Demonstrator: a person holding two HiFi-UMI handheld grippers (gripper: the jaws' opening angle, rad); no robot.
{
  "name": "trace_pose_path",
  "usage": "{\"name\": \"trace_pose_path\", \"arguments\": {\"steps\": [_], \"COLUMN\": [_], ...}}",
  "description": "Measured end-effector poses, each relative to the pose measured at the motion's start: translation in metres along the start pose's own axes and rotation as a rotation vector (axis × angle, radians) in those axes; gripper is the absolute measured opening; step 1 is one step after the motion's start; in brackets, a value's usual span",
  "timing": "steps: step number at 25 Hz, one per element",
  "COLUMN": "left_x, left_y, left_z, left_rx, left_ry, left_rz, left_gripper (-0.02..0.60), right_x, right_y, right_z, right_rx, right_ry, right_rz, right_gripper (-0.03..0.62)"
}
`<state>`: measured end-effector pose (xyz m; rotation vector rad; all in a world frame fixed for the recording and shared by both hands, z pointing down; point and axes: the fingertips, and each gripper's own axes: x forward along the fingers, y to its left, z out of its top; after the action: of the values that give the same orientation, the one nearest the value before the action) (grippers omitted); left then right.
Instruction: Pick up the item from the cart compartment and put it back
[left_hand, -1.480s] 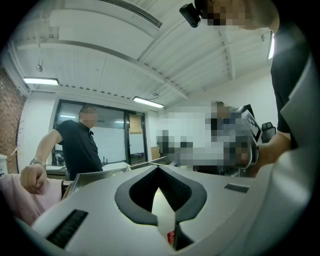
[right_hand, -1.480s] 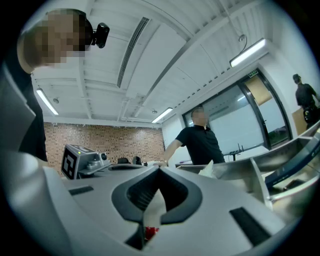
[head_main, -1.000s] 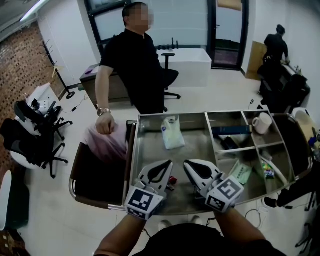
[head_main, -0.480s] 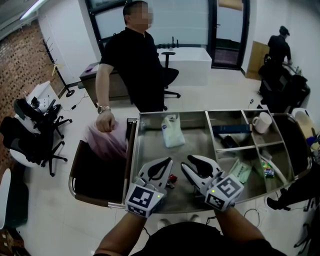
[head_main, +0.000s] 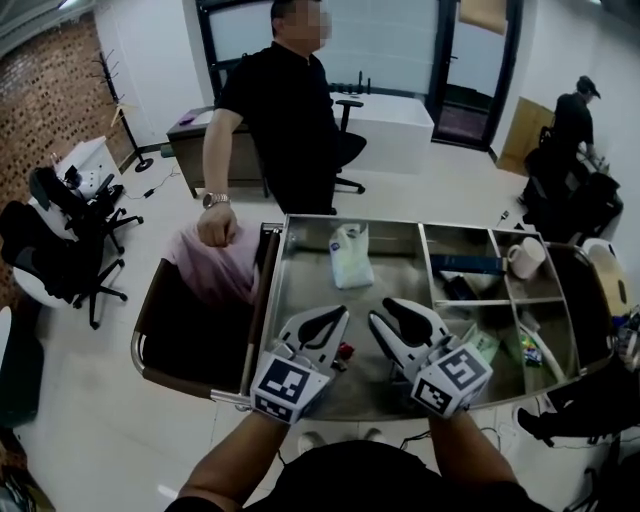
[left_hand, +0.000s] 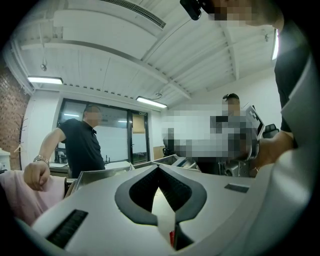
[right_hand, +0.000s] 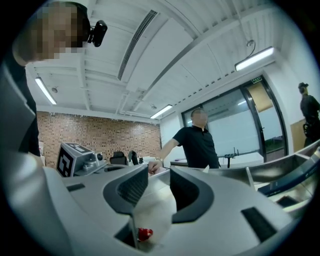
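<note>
Head view: small red item (head_main: 345, 352) lies in the cart's (head_main: 300, 285) large compartment, between left tool (head_main: 338, 317) and right tool (head_main: 386, 313).

Left gripper view: tool tips meet, holding nothing.

Right gripper view: tool narrowly parted, gap empty.

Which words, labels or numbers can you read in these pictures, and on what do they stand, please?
No text is legible.
White packet in the cart: print too blurred.
Green ceiling sign: too small.
Cubes on left gripper and right gripper: square patterns, no letters.
</note>
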<state>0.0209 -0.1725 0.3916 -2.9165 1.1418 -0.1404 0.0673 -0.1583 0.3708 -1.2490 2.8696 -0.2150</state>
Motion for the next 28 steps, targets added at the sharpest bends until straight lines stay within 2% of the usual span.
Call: {"name": "trace_pose_path", "arguments": {"steps": [6, 15, 24, 28], "left_x": [0.001, 0.001, 0.001, 0.001], "left_y": [0.001, -0.002, 0.005, 0.003], "left_z": [-0.002, 0.000, -0.003, -0.003], "left_rx": [0.002, 0.005, 0.002, -0.002], "left_ry": [-0.002, -0.007, -0.009, -0.010], "left_rz": [-0.001, -0.010, -0.008, -0.011], "left_gripper": [0.000, 0.000, 0.000, 0.000], "right_x": [0.008, 0.031, 0.087, 0.108], "right_y": [-0.003, -0.031, -0.085, -0.101], "right_z": [0.007, 0.038, 0.031, 0.015], "right_rx": [-0.022, -0.045, -0.119, -0.086], "right_ry": [0.011, 0.088, 0.231, 0.297], "right_rz": [-0.004, -0.085, -0.190, -0.198], "right_gripper": [0.158, 0.158, 0.160, 0.178]}}
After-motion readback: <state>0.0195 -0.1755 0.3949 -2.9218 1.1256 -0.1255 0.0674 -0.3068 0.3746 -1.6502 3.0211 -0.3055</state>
